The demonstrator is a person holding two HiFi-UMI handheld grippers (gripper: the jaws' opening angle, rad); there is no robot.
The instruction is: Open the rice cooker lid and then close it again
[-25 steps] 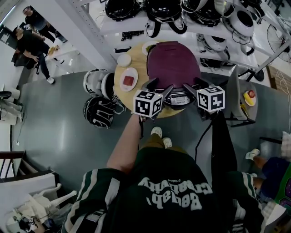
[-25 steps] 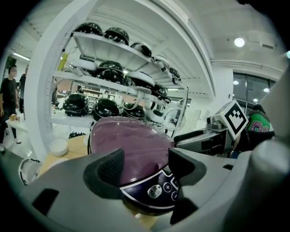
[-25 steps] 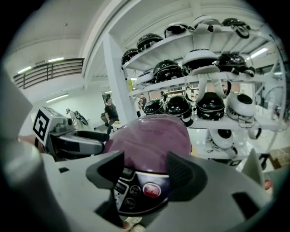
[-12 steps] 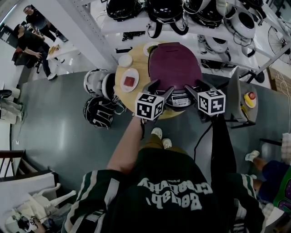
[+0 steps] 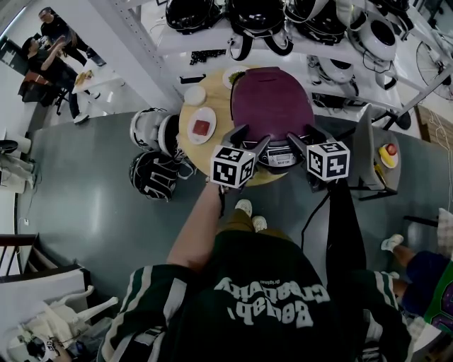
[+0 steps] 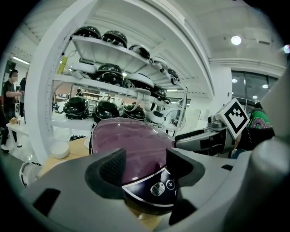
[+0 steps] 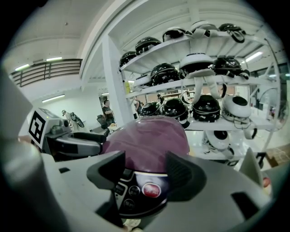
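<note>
The rice cooker stands on a round wooden table, its purple lid down. Its dark control panel faces me at the front. My left gripper sits at the front left of the cooker, jaws wide apart, and the panel's left corner shows between the fingers. My right gripper is at the front right, also open, with the panel's buttons showing between its pads. Neither pair of pads presses on the cooker.
A white bowl, a plate with a red piece and a dish share the table. Helmets lie on the floor at left. Shelves of helmets stand behind, a stand at right, people far left.
</note>
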